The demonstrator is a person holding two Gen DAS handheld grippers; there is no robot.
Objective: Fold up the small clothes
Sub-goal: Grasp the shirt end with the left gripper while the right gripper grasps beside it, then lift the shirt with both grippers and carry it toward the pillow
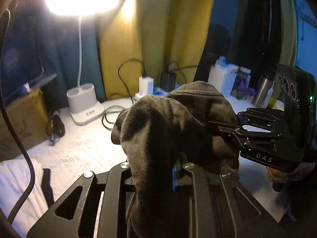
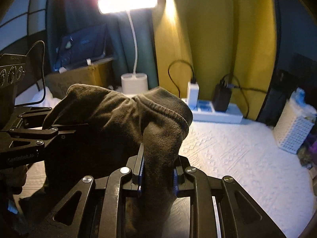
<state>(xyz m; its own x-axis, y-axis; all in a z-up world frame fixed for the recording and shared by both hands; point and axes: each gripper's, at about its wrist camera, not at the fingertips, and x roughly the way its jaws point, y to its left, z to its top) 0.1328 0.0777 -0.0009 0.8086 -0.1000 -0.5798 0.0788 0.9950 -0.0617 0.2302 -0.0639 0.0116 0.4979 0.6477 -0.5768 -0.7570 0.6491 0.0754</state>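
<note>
A dark brown-grey small garment (image 1: 174, 123) hangs bunched in the air above the white textured bedcover (image 1: 83, 146). My left gripper (image 1: 158, 170) is shut on one bunch of it, and the cloth drapes over its fingers. My right gripper (image 1: 220, 130) comes in from the right and is shut on the other side. In the right wrist view the garment (image 2: 118, 119) is pinched between the right gripper's (image 2: 157, 174) blue-padded fingers, and the left gripper (image 2: 71, 130) grips it from the left. The fingertips are hidden in cloth.
A lit white desk lamp (image 1: 85, 109) stands at the back. A power strip with chargers and cables (image 2: 214, 111) lies by the yellow curtain. A white perforated basket (image 2: 293, 130) stands at the right, a cardboard box (image 1: 21, 123) at the left. A white folded cloth (image 1: 19, 182) lies near the left.
</note>
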